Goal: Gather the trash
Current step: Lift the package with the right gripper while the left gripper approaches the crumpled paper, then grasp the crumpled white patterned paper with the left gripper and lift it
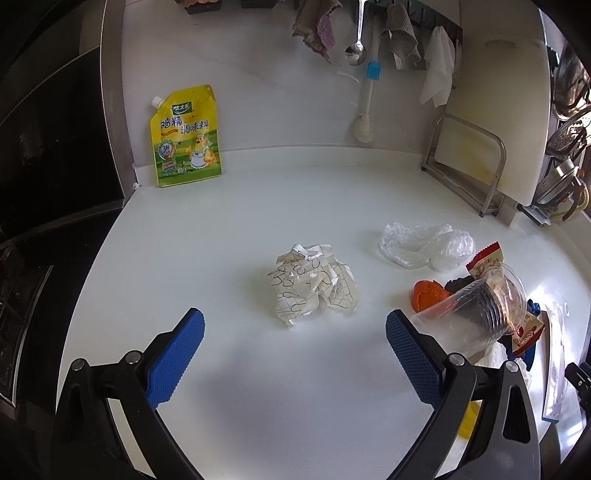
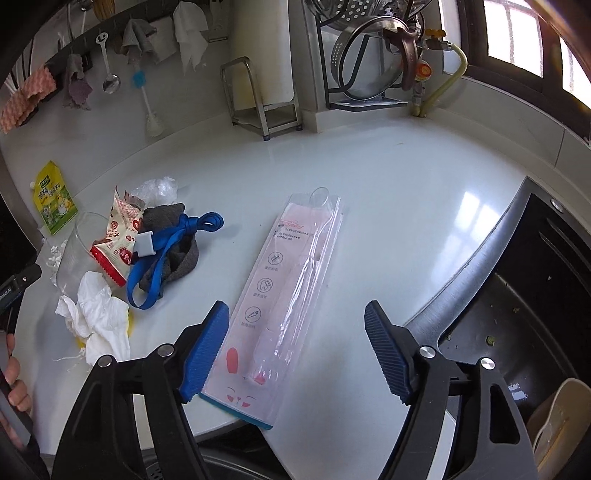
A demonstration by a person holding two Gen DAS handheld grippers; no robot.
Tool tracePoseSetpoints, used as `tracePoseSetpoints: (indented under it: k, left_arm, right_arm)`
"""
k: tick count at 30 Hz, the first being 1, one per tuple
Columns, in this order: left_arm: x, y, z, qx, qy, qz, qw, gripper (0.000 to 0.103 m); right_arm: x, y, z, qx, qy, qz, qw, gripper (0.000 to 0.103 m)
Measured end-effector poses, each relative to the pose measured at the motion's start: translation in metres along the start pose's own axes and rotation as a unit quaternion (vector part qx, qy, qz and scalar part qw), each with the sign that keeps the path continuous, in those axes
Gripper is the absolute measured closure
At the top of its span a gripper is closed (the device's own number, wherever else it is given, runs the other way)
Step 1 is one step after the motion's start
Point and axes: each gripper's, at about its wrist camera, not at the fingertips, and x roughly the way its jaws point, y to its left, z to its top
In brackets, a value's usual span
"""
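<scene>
The right gripper, jaws spread and empty, straddles the long clear-plastic toothbrush package beside the sink. Gathering is underway; next it must close on the package.

The left gripper gapes empty too.

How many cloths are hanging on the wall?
4 that I can see: a pink one at the left, then a purple-grey one, a grey one and a white one. More could hang past the picture's edge.

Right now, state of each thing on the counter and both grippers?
left gripper: open, empty
right gripper: open, astride toothbrush pack, fingers not pressing it
toothbrush pack: flat, near end past counter edge
crumpled paper: balled, lying free
plastic cup: tipped on its side
seasoning pouch: upright against wall
</scene>
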Motion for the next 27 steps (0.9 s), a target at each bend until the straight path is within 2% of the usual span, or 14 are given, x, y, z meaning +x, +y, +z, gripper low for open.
tracePoseSetpoints:
  k: [9,11,14,16,17,23,27]
  left_arm:
    - [0.004,0.006,0.001,-0.006,0.003,0.006,1.0000,0.006]
    - [0.006,0.008,0.002,-0.007,0.005,0.008,0.9999,0.006]
    - [0.010,0.012,0.003,-0.010,0.009,0.013,0.9998,0.006]
    - [0.011,0.015,0.005,-0.011,0.011,0.015,0.9998,0.006]
    - [0.012,0.016,0.006,-0.012,0.012,0.015,0.9997,0.006]
    - [0.020,0.016,0.008,-0.010,0.020,0.022,0.9995,0.006]
    - [0.025,0.009,0.011,-0.002,0.030,0.011,0.9995,0.006]
  right_arm:
    - [0.032,0.022,0.004,-0.003,0.032,-0.072,0.997,0.025]
    - [0.033,0.025,0.004,-0.012,0.020,-0.076,0.997,0.025]
    - [0.036,0.025,0.006,-0.016,0.015,-0.065,0.998,0.025]
    - [0.035,0.028,0.008,-0.027,0.015,-0.056,0.998,0.036]
    - [0.035,0.031,0.009,-0.035,0.015,-0.049,0.998,0.047]
    - [0.036,0.032,0.009,-0.049,0.012,-0.014,0.999,0.049]
    - [0.035,0.023,0.010,-0.034,0.010,0.010,0.999,0.049]
